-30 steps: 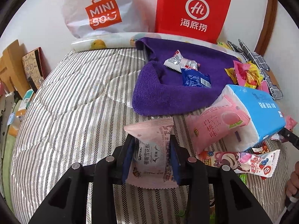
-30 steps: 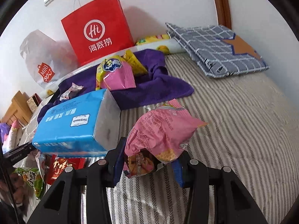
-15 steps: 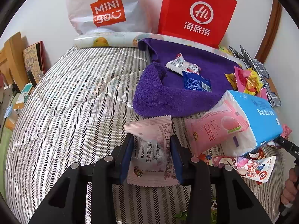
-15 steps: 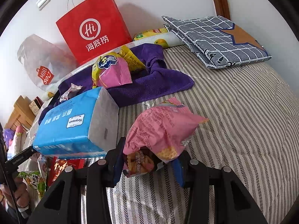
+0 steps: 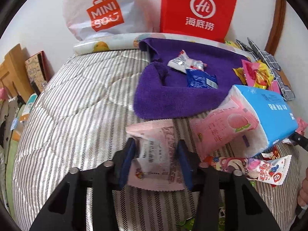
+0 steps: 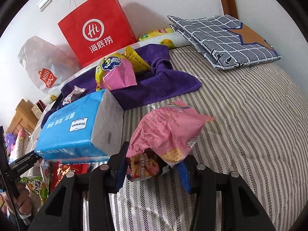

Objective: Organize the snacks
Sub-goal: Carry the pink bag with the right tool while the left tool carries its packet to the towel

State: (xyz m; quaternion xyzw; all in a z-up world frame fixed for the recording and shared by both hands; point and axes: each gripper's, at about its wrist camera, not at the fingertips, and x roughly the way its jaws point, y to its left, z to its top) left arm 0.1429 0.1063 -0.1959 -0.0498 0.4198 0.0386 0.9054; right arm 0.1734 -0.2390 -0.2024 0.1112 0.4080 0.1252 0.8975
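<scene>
Across the last second very little has changed, and that suggests a pause: both packets are lifted, neither is yet delivered.

The left gripper point(image 5: 155, 158) holds the pale pink flat foil snack sachet with the white printed panel point(image 5: 156, 154) just as it did a second ago, blue pads pressing on its two long edges, the jaws part open to about the sachet's width. Only the view has crept slightly towards the head of the bed; the sachet sits in the pads as before, above the grey-and-white striped quilt point(image 5: 77, 104). From the sachet, the crumpled purple terry towel point(image 5: 169, 100) lies at twelve o'clock, carrying a white-and-red wrapper and a small blue foil packet point(image 5: 202, 79). The blue plastic-wrapped tissue pack point(image 5: 269, 113) sits at two o'clock, a pink peach-printed pouch point(image 5: 223, 132) leaning against it.

The right gripper point(image 6: 152, 166) likewise keeps its clamp on the puffy pink cracker bag point(image 6: 167, 132), pinched at its lower end, jaws partly open around it, bag standing up and tilting towards one o'clock. The tissue pack is at ten o'clock of it, the yellow-and-pink snack bag point(image 6: 115, 73) on the towel at eleven.

Both grippers point steeply down and forward over the bed, wrists level. I would judge the sorting early, with loose snacks still lying around the tissue pack.
</scene>
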